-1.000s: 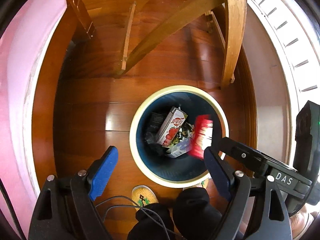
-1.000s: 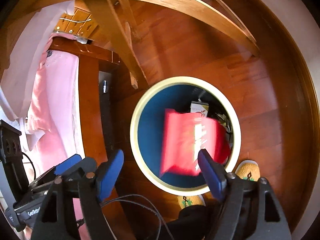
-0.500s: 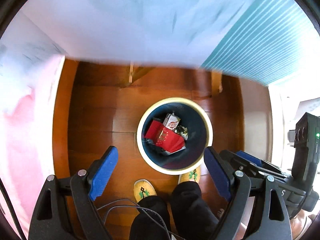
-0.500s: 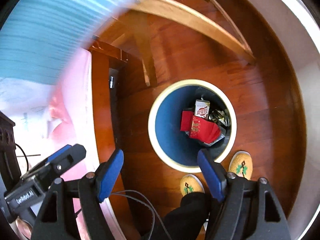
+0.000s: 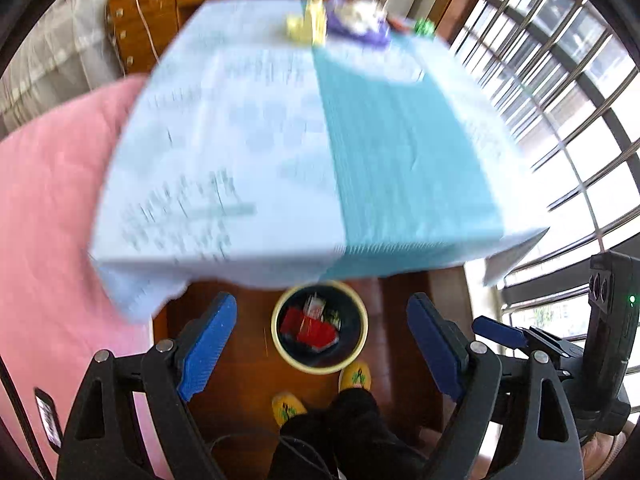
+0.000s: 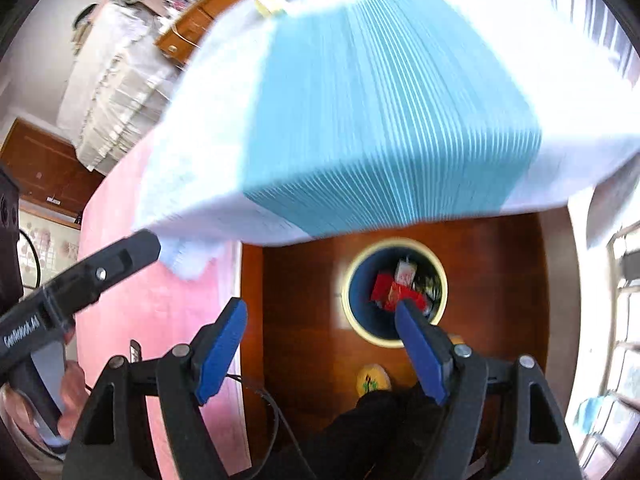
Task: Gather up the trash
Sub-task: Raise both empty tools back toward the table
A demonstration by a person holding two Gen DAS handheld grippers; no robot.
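Several wrappers, one red (image 5: 306, 326), inside cream-rimmed bin (image 5: 357, 356).

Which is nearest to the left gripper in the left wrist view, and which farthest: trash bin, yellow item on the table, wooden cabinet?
1. Trash bin, on the floor just beyond the left gripper.
2. Yellow item, at the table's far end.
3. Wooden cabinet, behind the table.

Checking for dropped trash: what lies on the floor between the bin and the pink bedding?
Only bare wooden floor between bin and pink bedding, in the right wrist view.
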